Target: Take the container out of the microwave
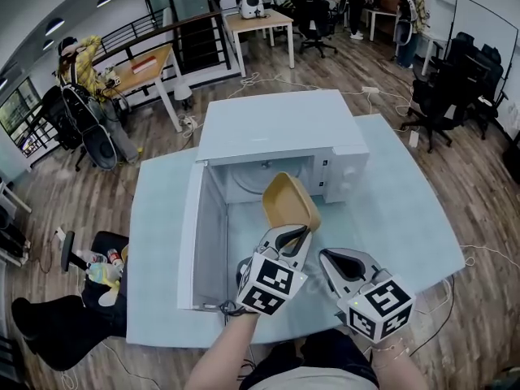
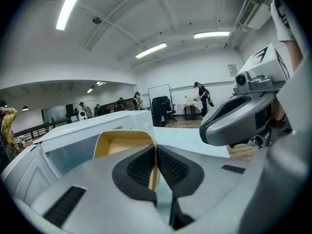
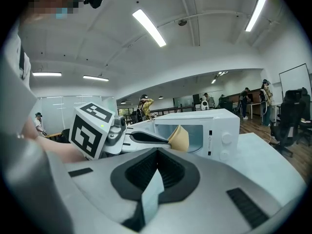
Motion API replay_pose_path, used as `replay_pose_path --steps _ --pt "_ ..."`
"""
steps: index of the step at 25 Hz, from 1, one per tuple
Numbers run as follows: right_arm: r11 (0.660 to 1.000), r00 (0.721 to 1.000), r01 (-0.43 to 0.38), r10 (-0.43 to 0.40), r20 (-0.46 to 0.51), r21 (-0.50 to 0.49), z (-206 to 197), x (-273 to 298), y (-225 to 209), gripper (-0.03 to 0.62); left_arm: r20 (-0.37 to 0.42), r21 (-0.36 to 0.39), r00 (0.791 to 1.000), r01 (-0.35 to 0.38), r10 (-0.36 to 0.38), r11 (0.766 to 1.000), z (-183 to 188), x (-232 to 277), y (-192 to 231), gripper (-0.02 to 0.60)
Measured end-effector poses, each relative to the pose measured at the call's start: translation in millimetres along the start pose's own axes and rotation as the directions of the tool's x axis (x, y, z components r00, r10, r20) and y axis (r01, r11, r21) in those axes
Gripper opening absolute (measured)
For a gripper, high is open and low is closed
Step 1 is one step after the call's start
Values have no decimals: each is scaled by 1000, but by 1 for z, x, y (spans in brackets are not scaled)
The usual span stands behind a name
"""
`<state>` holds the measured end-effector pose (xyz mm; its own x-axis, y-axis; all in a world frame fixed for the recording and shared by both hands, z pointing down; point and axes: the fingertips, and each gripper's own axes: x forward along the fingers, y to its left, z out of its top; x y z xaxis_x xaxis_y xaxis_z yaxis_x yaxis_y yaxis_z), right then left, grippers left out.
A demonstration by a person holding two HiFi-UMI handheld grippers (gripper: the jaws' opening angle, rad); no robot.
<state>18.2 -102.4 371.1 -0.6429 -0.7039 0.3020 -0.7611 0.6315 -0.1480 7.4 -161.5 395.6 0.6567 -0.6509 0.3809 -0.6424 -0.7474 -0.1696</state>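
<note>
My left gripper (image 1: 294, 234) is clamped on the rim of the tan container (image 1: 288, 200), holding it tilted at the mouth of the open microwave (image 1: 280, 128). My right gripper (image 1: 327, 257) hangs just beside it, jaws closed on nothing.

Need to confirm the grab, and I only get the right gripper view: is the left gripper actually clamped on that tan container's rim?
Observer: Yes. The left gripper view shows the left gripper shut on the tan container, pads on either side of its wall.
Operator: How does it hang?
Observer: From the head view it is tilted, open side toward the person, at the microwave mouth.
Operator: And the door?
Observer: The microwave door stands wide open on the left gripper's side.
</note>
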Motion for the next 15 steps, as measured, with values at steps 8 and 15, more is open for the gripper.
replay_pose_path --steps 8,15 --pt "1000 1000 9 -10 -18 -25 7 7 -21 9 14 -18 1000 13 -12 1000 5 27 9 25" --pt "999 999 9 -11 -40 -40 7 12 -34 9 28 -49 999 32 -31 998 1 48 9 25"
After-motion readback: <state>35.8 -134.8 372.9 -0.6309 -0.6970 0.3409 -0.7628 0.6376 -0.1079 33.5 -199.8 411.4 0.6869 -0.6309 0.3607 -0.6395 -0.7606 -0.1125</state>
